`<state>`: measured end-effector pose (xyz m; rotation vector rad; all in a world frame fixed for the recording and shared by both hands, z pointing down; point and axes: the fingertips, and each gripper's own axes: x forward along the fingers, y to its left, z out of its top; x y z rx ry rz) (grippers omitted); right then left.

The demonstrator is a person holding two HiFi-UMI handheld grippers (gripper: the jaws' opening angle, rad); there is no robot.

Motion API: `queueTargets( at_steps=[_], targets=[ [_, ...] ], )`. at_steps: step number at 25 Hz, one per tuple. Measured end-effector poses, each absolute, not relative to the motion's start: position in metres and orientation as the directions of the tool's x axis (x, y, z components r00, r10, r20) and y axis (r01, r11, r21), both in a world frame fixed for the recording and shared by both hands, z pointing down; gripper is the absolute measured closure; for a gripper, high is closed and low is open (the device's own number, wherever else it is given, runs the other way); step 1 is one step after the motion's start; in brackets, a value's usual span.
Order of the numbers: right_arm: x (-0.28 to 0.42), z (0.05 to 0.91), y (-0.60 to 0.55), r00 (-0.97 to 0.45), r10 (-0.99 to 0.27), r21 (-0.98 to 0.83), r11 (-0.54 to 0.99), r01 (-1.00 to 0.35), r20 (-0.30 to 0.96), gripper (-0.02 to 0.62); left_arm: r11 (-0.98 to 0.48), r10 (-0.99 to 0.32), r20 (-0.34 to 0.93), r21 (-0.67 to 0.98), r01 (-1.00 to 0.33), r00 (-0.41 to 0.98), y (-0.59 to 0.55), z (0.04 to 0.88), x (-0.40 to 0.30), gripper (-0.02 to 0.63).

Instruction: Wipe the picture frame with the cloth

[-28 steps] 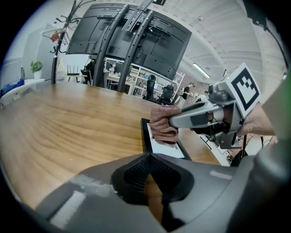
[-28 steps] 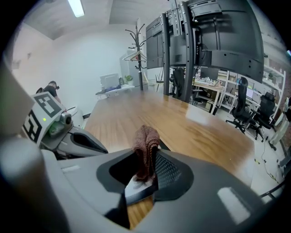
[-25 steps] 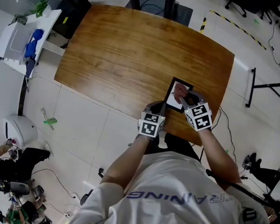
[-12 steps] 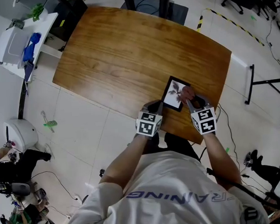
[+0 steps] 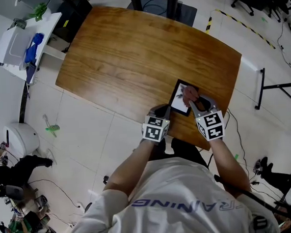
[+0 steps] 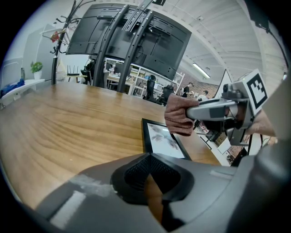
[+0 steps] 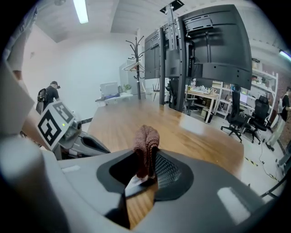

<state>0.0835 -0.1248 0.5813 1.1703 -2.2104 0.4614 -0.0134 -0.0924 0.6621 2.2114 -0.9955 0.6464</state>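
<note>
The black picture frame with a white print lies flat near the front right edge of the wooden table. My right gripper is shut on a bunched reddish-brown cloth, which rests on the frame's right part. In the right gripper view the cloth stands between the jaws, with a sliver of the white print below it. My left gripper sits at the frame's near left corner, jaws together with nothing between them. In the left gripper view the frame lies just ahead, and the cloth hangs over its far end.
The table's front edge runs right under both grippers. A white side table with a blue object stands at the far left. Black stand legs rise behind the table. A person stands in the distance, by a coat rack.
My right gripper carried the cloth toward the frame's right edge, then back left over the glass. The left gripper and the frame have stayed put.
</note>
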Motion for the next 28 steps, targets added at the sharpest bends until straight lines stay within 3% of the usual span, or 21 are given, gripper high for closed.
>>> queueTargets(
  at_steps=[12,28],
  targets=[
    [0.015,0.609,-0.129,-0.492,-0.532,-0.014,0.669,-0.743,0.689,0.483,-0.523,-0.477,0.646,0.336,-0.783,0.596,-0.092,0.662,-0.011,0.601],
    [0.060,0.620,-0.108,-0.420,-0.564,0.030,0.621,-0.783,0.711,0.483,-0.525,-0.480,0.647,0.329,-0.785,0.592,-0.090,0.663,-0.012,0.601]
  ],
)
